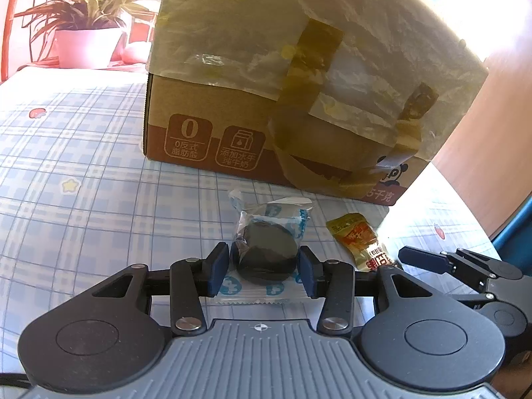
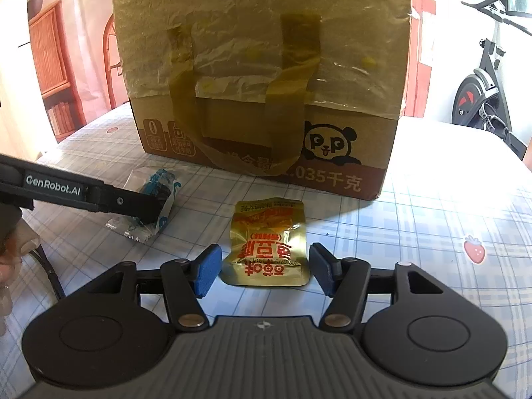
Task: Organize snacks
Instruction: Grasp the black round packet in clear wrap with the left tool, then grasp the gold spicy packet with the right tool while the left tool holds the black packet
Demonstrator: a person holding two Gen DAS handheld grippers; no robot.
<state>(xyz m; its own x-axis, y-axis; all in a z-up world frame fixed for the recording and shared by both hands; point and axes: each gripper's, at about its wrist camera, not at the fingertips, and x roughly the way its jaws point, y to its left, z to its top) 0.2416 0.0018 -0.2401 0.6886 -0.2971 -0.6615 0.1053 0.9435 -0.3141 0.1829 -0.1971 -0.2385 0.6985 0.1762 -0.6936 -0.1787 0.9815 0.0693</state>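
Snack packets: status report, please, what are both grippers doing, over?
Left gripper shut on cookie packet. Right gripper open, straddling gold packet. Taped box behind; nothing blocking.

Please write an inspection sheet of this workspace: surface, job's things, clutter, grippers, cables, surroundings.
Surface: table with blue plaid cloth, strawberry and star prints.
Job's things: dark round cookies in a clear wrapper; gold snack pouch with red print; taped cardboard box behind both.
Clutter: nothing seen.
Grippers: left gripper pads press on the cookies; right gripper open, jaws either side of the pouch, apart from it.
Cables: a dark cable at the left edge.
Surroundings: potted plant, exercise bike.
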